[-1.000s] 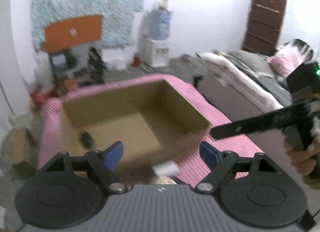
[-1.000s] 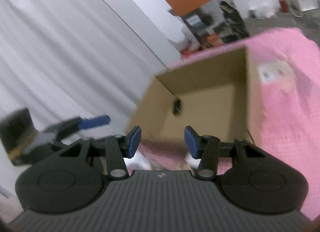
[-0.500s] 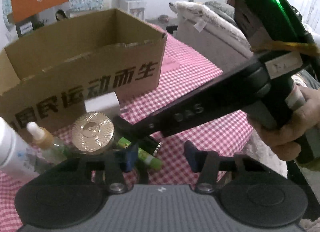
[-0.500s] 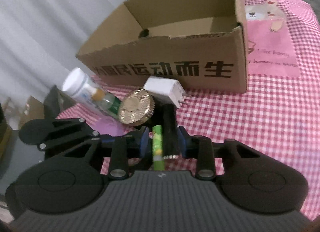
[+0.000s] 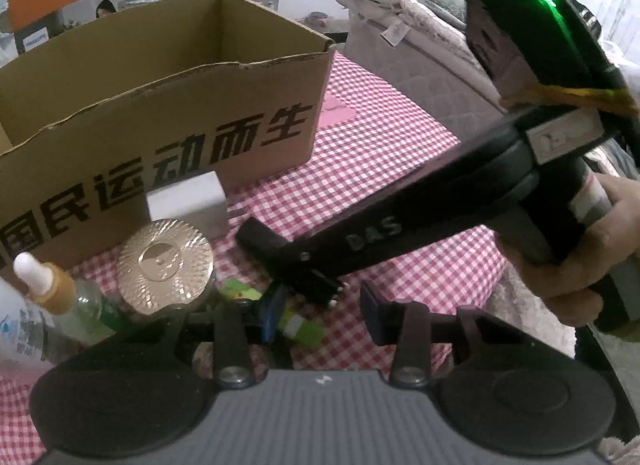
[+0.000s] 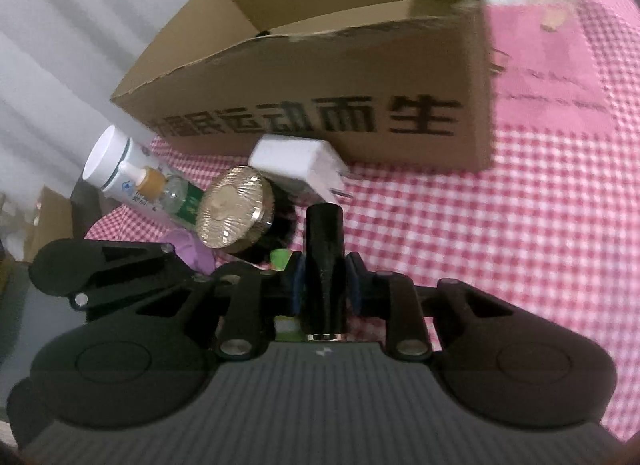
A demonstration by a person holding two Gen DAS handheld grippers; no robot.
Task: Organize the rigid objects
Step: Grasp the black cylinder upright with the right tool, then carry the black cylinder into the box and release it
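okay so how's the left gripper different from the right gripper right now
The right gripper is shut on a black cylinder; the left gripper is open with nothing between its pads. The right gripper's blue pads press against the cylinder's sides, while the left gripper's pads stand well apart above the checked cloth and a green tube. Both point toward the cardboard box and share the same black build.

The right gripper point(image 5: 320, 285) reaches across clutter before the cardboard box point(image 5: 168, 121). The left gripper point(image 5: 320, 311) gapes over checked cloth point(image 5: 380, 169)
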